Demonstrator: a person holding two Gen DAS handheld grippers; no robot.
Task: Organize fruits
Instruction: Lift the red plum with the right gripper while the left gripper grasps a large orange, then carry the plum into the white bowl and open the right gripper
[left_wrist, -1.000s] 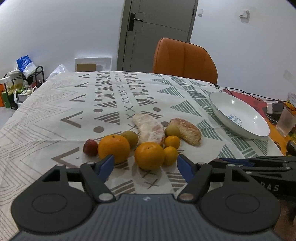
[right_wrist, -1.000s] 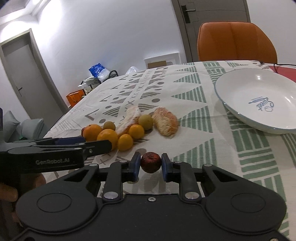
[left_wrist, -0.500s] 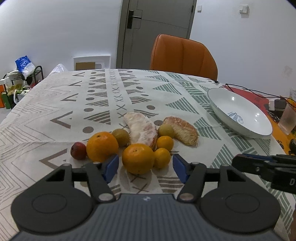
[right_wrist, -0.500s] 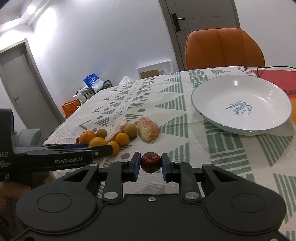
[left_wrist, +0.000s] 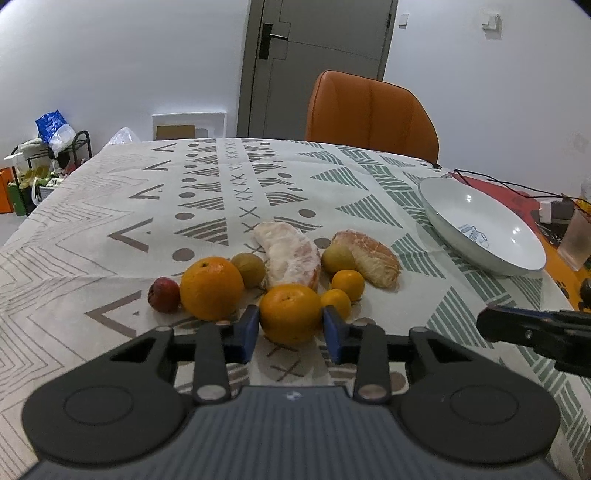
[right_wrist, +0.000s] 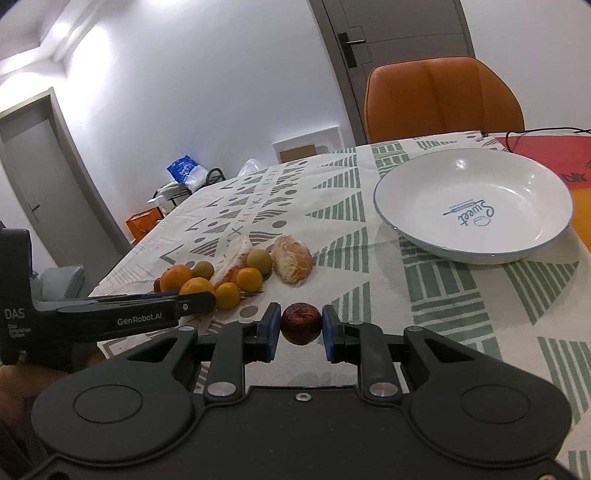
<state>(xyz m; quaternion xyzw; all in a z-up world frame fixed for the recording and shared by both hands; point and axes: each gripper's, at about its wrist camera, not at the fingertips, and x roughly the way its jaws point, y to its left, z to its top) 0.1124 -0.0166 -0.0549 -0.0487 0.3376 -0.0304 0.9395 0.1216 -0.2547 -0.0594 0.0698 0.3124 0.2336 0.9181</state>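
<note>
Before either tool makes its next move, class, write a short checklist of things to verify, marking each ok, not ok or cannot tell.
1. Right tool grips the small dark red fruit: ok.
2. White bowl with blue rim empty: ok.
3. Left tool, jaws closing, straddles the near round orange: ok.
4. Its pads press that orange firmly: cannot tell.
5. Neighbouring small yellow-orange fruit free of the right pad: cannot tell.

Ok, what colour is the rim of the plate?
The plate is white with a thin blue rim, clearest in the right wrist view.
</note>
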